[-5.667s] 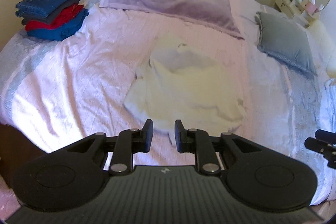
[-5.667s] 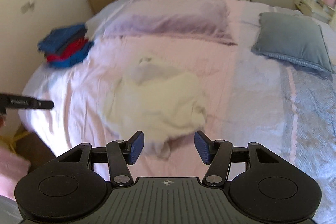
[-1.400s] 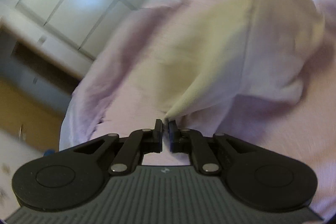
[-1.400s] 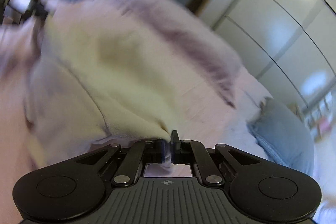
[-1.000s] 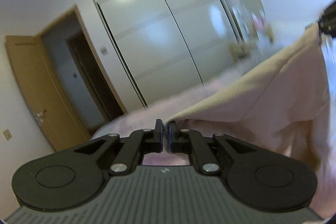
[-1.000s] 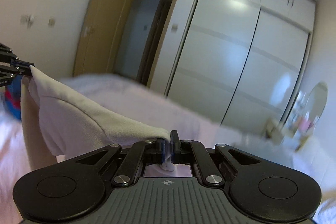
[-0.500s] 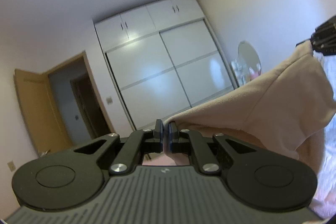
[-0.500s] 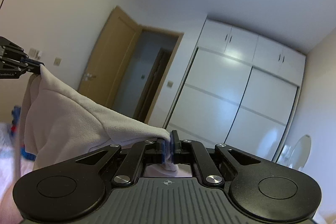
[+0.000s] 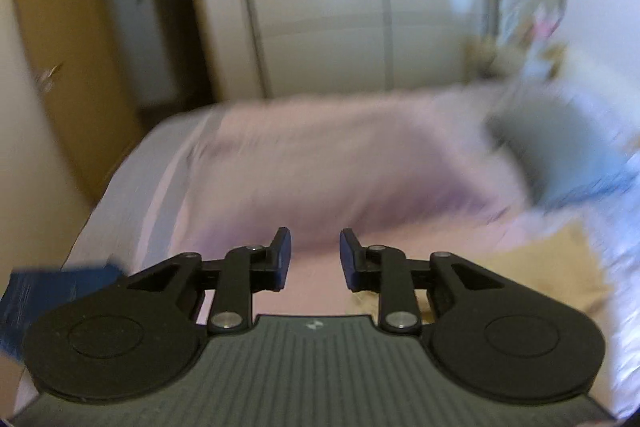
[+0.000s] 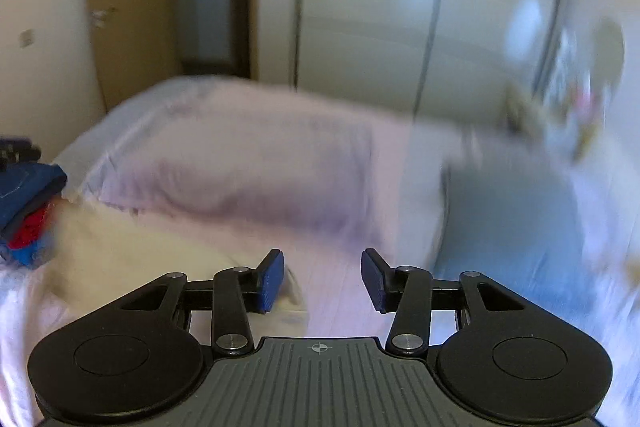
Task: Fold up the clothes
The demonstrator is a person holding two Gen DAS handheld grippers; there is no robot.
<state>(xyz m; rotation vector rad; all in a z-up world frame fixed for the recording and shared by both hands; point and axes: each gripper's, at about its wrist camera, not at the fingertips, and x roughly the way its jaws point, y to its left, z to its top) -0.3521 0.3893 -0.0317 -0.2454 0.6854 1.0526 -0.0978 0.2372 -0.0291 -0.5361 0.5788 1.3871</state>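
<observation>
A cream garment (image 9: 552,267) lies on the pink bed sheet (image 9: 320,167), low and to the right in the left wrist view. The same cream garment (image 10: 128,251) spreads at lower left in the right wrist view, its edge just under the left finger. My left gripper (image 9: 315,253) is open with nothing between its fingers, hovering over the sheet. My right gripper (image 10: 322,277) is open too and holds nothing. Both views are blurred by motion.
A stack of folded blue and red clothes (image 10: 28,211) sits at the bed's left edge, seen as a blue folded piece (image 9: 52,287) in the left view. A lilac pillow (image 10: 248,179) and a grey pillow (image 10: 512,207) lie at the head. A wardrobe (image 10: 420,7) and door stand behind.
Both grippers were shut on the cream garment, holding it up in the air. Now both are open, the garment lies on the bed, and both cameras have tipped down towards the bed.
</observation>
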